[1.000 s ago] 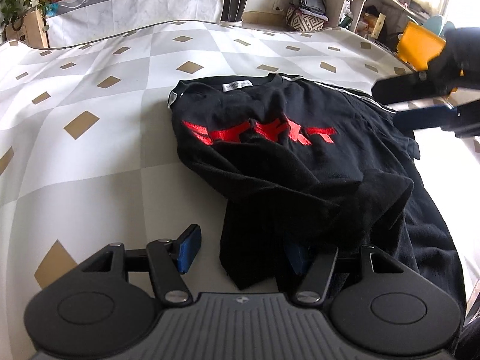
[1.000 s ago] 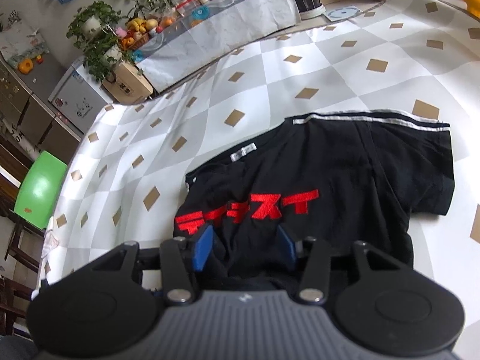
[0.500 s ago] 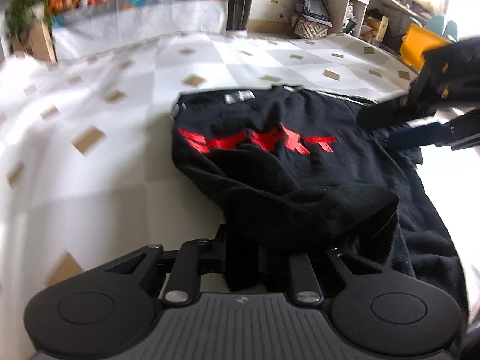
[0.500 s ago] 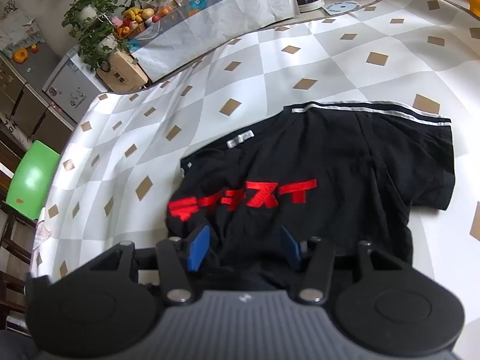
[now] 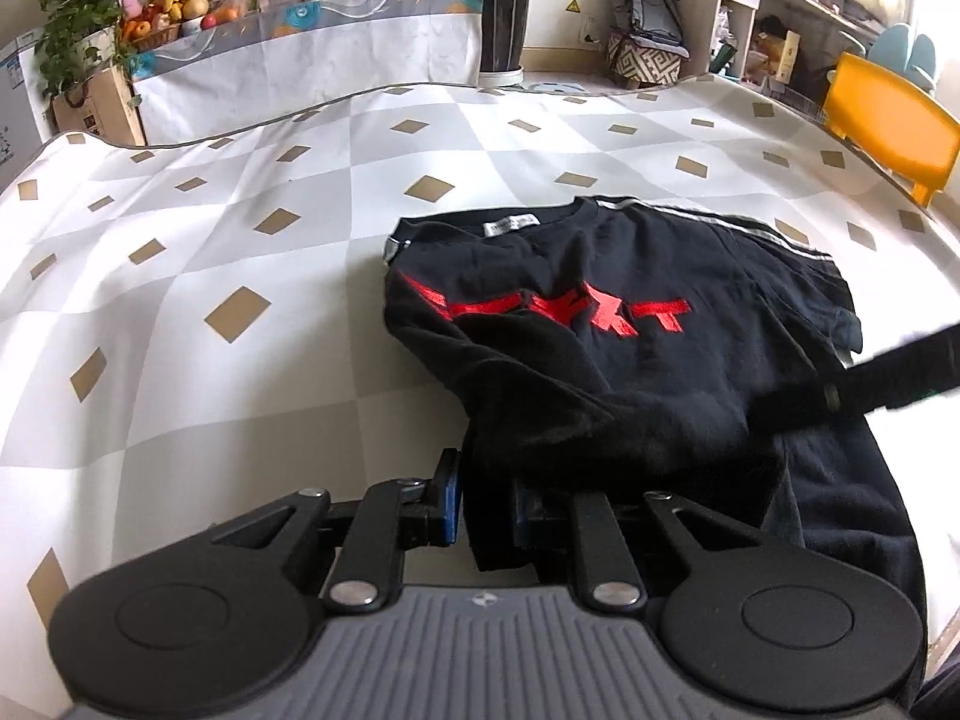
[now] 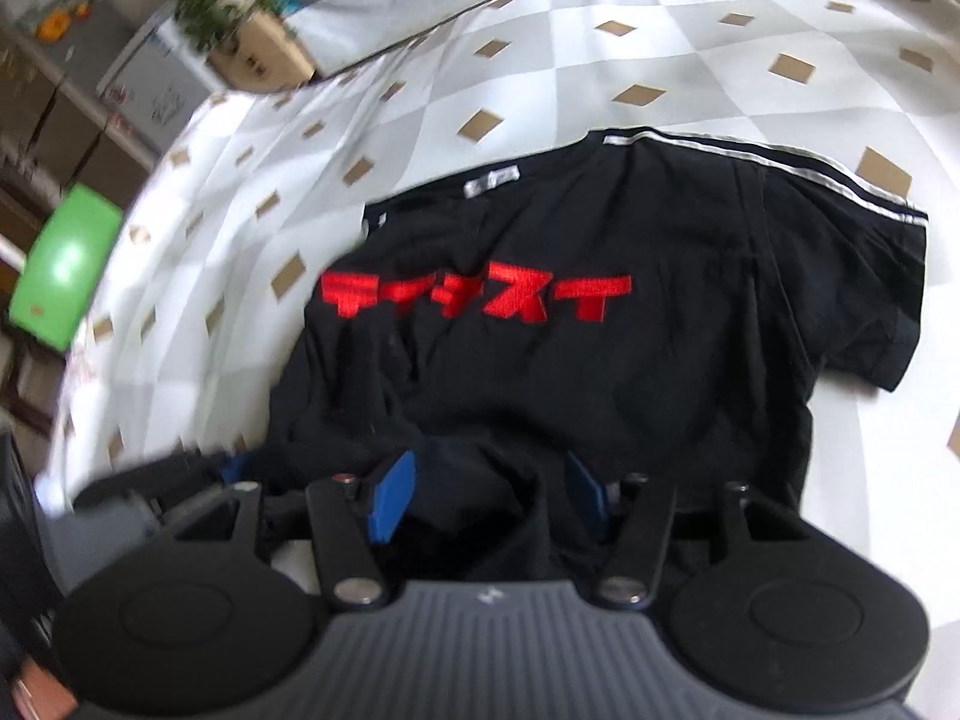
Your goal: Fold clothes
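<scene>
A black T-shirt (image 5: 600, 360) with red lettering and a striped sleeve lies on the checked table cover (image 5: 240, 240); it also shows in the right wrist view (image 6: 600, 372). Its left side is folded over and its near hem is bunched. My left gripper (image 5: 486, 504) is shut on the bunched near-left hem. My right gripper (image 6: 489, 480) is open, its blue pads either side of the near hem fabric. One right finger crosses the left wrist view (image 5: 870, 384) at the shirt's right side.
A covered bench with fruit and plants (image 5: 300, 30) stands beyond the table's far edge. An orange chair (image 5: 888, 144) is at the far right. A green stool (image 6: 60, 276) stands off the table's left side. The left gripper's body (image 6: 150, 492) sits close on the right gripper's left.
My left gripper closed on the near-left hem and lifted it slightly. My right gripper moved down toward the near hem and stays open.
</scene>
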